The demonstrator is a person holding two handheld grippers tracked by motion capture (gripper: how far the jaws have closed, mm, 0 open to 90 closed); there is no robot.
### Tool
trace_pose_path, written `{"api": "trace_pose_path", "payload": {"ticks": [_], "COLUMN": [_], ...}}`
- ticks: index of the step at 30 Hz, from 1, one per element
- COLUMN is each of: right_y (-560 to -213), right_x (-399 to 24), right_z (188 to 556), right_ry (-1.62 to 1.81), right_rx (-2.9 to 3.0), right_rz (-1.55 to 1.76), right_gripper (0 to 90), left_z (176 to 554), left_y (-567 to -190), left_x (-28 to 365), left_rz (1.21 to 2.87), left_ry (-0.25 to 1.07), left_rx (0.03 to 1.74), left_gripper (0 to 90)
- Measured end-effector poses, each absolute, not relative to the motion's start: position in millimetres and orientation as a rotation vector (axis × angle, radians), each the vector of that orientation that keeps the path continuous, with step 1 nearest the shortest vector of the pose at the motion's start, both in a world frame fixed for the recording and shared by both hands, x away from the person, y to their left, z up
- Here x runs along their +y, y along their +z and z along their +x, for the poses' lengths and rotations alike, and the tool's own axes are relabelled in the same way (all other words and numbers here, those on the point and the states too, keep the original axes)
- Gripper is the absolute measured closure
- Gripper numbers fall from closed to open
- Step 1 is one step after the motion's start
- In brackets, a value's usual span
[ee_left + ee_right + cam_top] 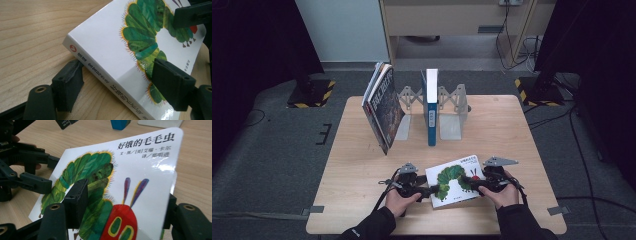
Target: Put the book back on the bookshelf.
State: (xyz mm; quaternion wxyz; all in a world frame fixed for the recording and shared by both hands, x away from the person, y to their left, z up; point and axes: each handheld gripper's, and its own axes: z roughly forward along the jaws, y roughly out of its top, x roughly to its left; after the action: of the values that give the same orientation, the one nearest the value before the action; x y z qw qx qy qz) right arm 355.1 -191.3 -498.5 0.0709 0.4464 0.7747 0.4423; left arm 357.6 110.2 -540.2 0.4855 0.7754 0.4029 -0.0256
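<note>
The wooden table (362, 165) stands on grey carpet, with dark stands bearing yellow-and-black striped bases at the far left and right and a pale cabinet with trailing cables behind. At the table's far middle, grey metal bookends (452, 112) hold one upright blue-and-white book (431, 107), and a dark-covered book (383, 107) leans to the left of them; their cover writing is too small to read. Bare tabletop lies open between these and the near edge, and to either side of the hands. At the near middle is a white picture book (455, 180) with a green caterpillar on its cover; the right gripper view shows its title, 好饿的毛毛虫, with smaller print below it. Its spine carries a red round mark and writing that cannot be made out. The left gripper (428, 191) is at the book's left spine edge, one jaw over the cover and one under that edge; whether the pads press cannot be told. The right gripper (469, 181) straddles the book's right end, one jaw over the cover and the other at the page edge, standing partly open.
</note>
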Motion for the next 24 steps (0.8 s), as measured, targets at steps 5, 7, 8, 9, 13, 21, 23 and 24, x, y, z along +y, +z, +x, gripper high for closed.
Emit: {"api": "trace_pose_path", "payload": {"ticks": [5,7,8,9,13,21,23,24], "right_y": [-506.0,-507.3,-507.6,-507.5,-509.9,-509.8,-509.6,-509.7], "right_x": [-188.6,-188.9,-188.6,-188.2,-185.5,-181.0,-179.5,-178.9], "right_z": [356.7,356.9,356.8,356.4,356.2,356.9,356.8,356.9], "right_ry": [1.312,1.312,1.309,1.309,1.318,1.363,1.364,1.364], "right_rx": [2.359,2.357,2.357,2.359,2.378,2.395,2.396,2.394], "right_rz": [1.391,1.377,1.372,1.378,1.351,1.321,1.314,1.308], "right_gripper": [38.8,38.8,38.9,38.9,39.5,39.5,39.5,39.5], "left_z": [358.3,358.2,358.2,358.5,359.8,359.9,360.0,360.0], "left_y": [-540.1,-540.1,-540.1,-540.2,-540.8,-541.0,-540.9,-540.9], "left_x": [110.9,110.8,110.8,111.0,111.8,112.3,112.9,113.0], "left_rz": [1.894,1.893,1.892,1.886,1.868,1.875,1.877,1.877], "left_ry": [-0.057,-0.057,-0.058,-0.069,-0.105,-0.095,-0.092,-0.092], "left_rx": [0.978,0.978,0.98,0.981,0.982,0.973,0.972,0.972], "left_gripper": [27.7,27.9,27.6,27.1,21.9,22.2,22.5,22.6]}}
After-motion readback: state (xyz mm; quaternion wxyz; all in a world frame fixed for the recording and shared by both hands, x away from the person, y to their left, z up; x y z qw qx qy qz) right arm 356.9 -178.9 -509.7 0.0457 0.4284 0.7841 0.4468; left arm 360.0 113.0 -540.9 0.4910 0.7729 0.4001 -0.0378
